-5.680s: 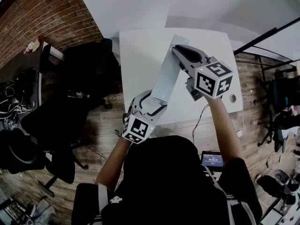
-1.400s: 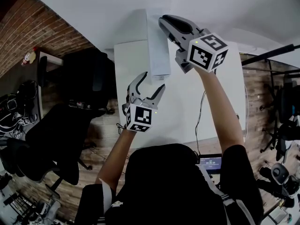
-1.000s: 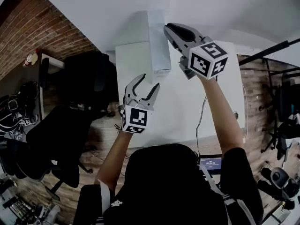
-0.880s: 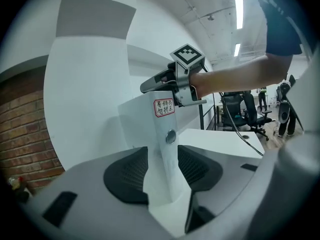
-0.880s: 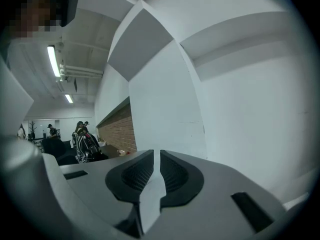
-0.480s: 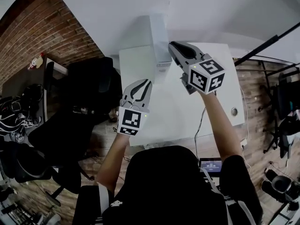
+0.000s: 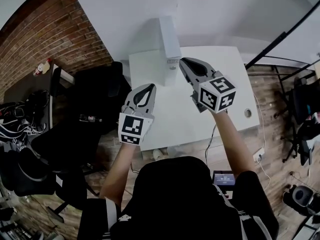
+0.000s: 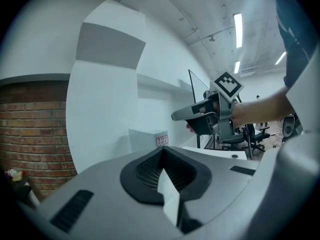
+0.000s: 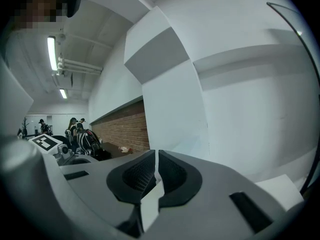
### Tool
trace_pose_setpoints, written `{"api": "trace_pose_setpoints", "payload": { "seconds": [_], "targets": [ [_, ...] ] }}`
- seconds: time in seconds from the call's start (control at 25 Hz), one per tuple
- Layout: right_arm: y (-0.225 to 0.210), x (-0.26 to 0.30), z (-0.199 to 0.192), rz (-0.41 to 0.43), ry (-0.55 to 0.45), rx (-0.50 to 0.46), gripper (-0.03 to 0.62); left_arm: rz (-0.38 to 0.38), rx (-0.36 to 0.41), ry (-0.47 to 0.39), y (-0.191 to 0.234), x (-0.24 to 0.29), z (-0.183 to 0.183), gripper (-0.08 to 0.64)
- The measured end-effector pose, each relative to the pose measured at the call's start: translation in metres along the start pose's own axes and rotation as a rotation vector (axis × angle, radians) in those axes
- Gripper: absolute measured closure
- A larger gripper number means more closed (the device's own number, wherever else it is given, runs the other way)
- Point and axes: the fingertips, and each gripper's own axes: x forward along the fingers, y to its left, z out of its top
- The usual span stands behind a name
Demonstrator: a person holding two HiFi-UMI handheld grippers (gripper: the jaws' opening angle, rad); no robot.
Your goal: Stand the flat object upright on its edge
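The flat white box [image 7: 169, 36] stands upright on its edge at the far end of the white table [image 7: 225, 109], next to the wall, and no gripper touches it. In the left gripper view the box [image 8: 146, 140] shows a small red label. My left gripper [image 7: 148, 87] hangs over the table's left part, short of the box; its jaws have just closed and are shut with nothing between them [image 8: 162, 153]. My right gripper [image 7: 184, 61] is just right of the box's near end and shut on nothing [image 9: 156, 156]. It also shows in the left gripper view [image 8: 200, 115].
Black office chairs [image 7: 95, 94] stand left of the table, and a brick wall [image 7: 40, 39] runs behind them. The table has a round cable hole [image 7: 248, 113] near its right edge. A small screen device [image 7: 224, 177] lies on the wooden floor.
Both grippers have drawn back from the box toward the person. The left jaws went from wide open to shut. The box keeps standing on its edge.
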Motion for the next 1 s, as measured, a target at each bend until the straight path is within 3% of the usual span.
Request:
{"api": "trace_pose_setpoints", "payload": {
  "seconds": [0.52, 0.76, 1.0],
  "targets": [
    [0.073, -0.050, -0.014, -0.009, -0.023, -0.014, 0.551, 0.013, 0.005, -0.098, -0.015, -0.075, 0.033, 0.548],
    [0.101, -0.068, -0.013, -0.011, -0.043, -0.040, 0.552, 0.030, -0.072, -0.140, -0.017, -0.102, 0.042, 0.548],
    [0.110, -0.078, -0.011, -0.026, -0.059, -0.053, 0.552, 0.029, -0.059, -0.155, -0.028, -0.111, 0.052, 0.549]
  ]
}}
